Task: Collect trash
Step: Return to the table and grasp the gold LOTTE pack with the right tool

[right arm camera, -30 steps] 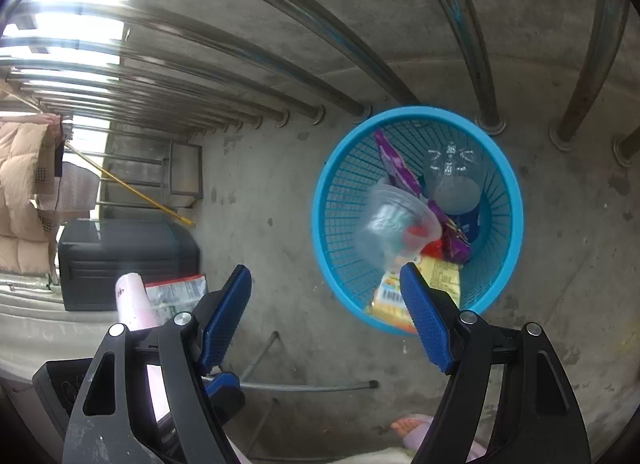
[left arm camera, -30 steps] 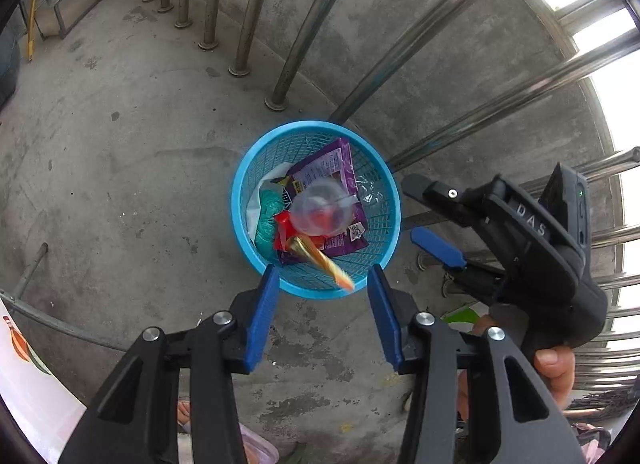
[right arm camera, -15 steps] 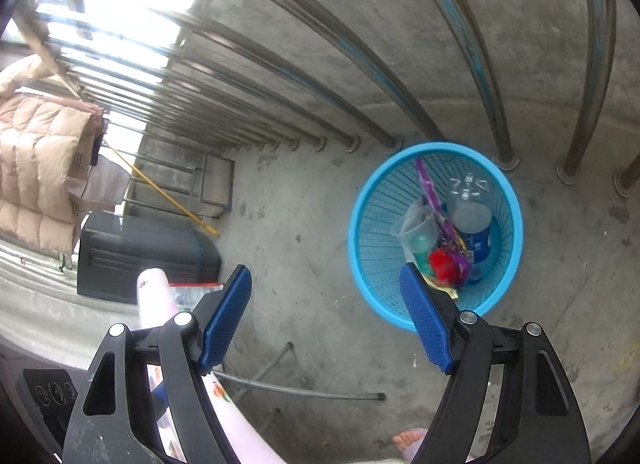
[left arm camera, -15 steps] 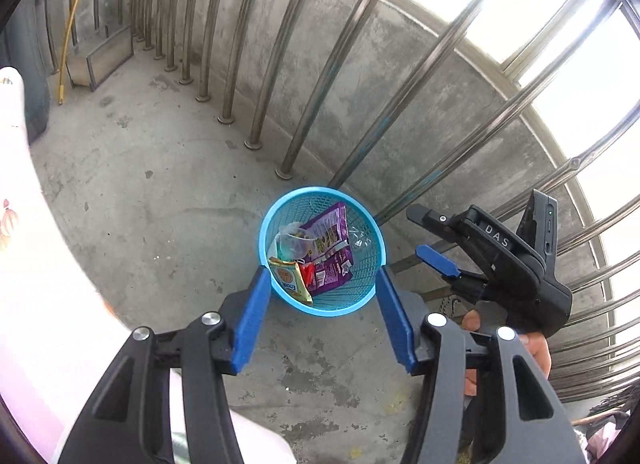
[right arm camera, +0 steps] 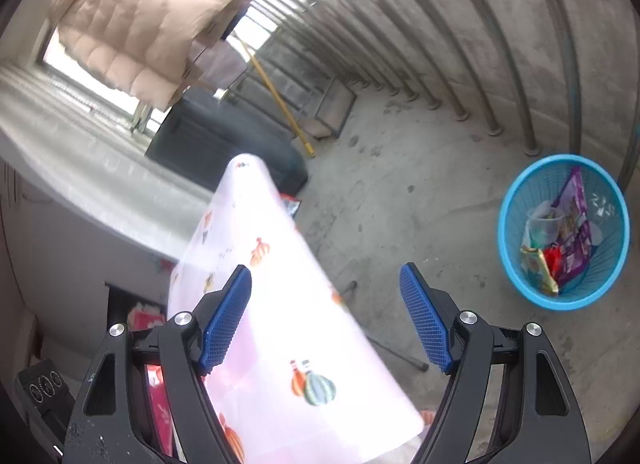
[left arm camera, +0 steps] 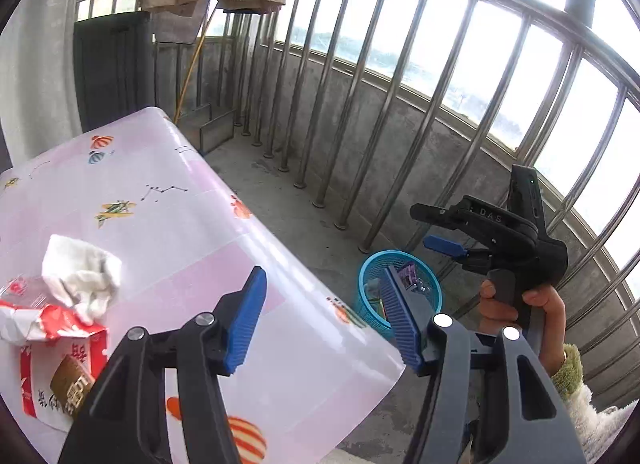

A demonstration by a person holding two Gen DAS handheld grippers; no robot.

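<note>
A blue mesh basket [right arm camera: 516, 264] stands on the concrete floor by the railing, holding a purple wrapper [right arm camera: 574, 240], a clear cup and other wrappers; it also shows in the left wrist view as the basket [left arm camera: 370, 264]. On the table's patterned cloth [left arm camera: 168, 223] lie a crumpled white tissue [left arm camera: 82, 274] and a torn red-and-white carton [left arm camera: 52, 348]. My left gripper [left arm camera: 324, 316] hangs above the table's edge, jaws opening, nothing between them. My right gripper [right arm camera: 326, 320] is open and empty; it also shows in the left wrist view, where the right gripper [left arm camera: 436, 229] is held by a hand.
Steel railing bars [left arm camera: 352, 111] run along the balcony edge behind the basket. A beige padded jacket [right arm camera: 140, 19] hangs overhead. A dark cabinet [right arm camera: 216, 143] and a yellow-handled pole [right arm camera: 276, 95] stand at the far end. A thin metal rod [right arm camera: 400, 356] lies on the floor.
Both grippers rose and swung away from the basket toward the table; the basket went from centre to the side. The left jaws widened. The table with tissue and carton came into view.
</note>
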